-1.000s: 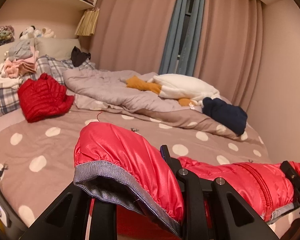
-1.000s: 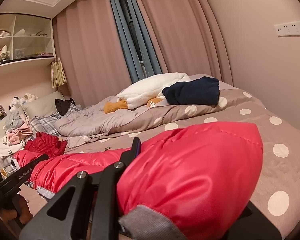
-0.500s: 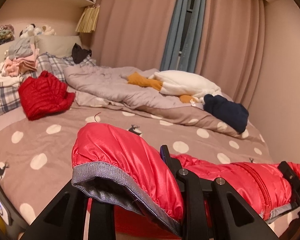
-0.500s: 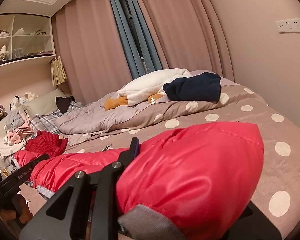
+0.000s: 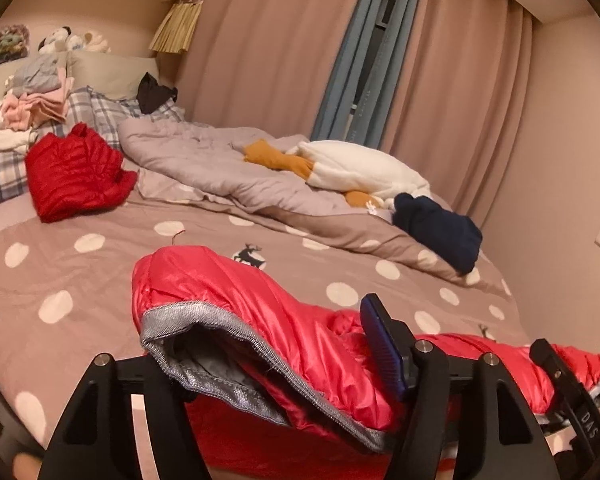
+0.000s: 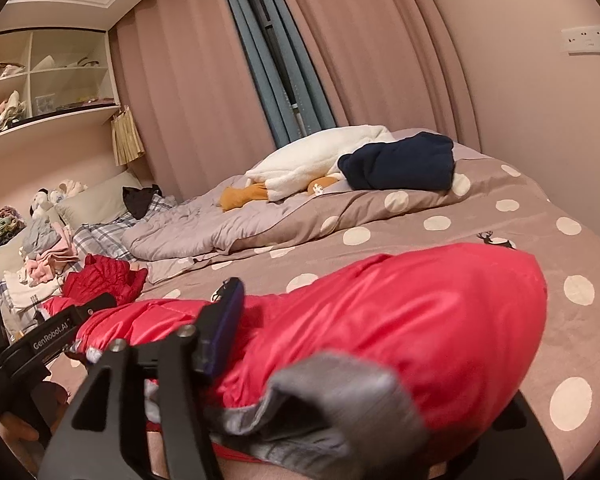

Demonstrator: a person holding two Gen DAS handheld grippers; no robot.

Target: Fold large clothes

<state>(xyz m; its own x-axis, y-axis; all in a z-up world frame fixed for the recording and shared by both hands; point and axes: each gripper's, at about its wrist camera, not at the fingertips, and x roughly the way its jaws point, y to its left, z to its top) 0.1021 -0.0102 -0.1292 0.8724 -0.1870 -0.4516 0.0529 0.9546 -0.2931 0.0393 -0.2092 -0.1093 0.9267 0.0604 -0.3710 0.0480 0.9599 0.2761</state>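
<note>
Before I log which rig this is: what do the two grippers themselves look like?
Both are matte black plastic with triangular cut-outs and silver screw heads. The left gripper and right gripper each carry a ribbed dark-blue finger pad. White lettering on the left one's body reads "GenRobot.AI"; no cables or sleeves show.

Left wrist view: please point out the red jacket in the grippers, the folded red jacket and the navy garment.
red jacket [image 5: 284, 320], left wrist view, sleeve top.
folded red jacket [image 5: 76, 176], left wrist view, middle.
navy garment [image 5: 440, 228], left wrist view, middle.
</note>
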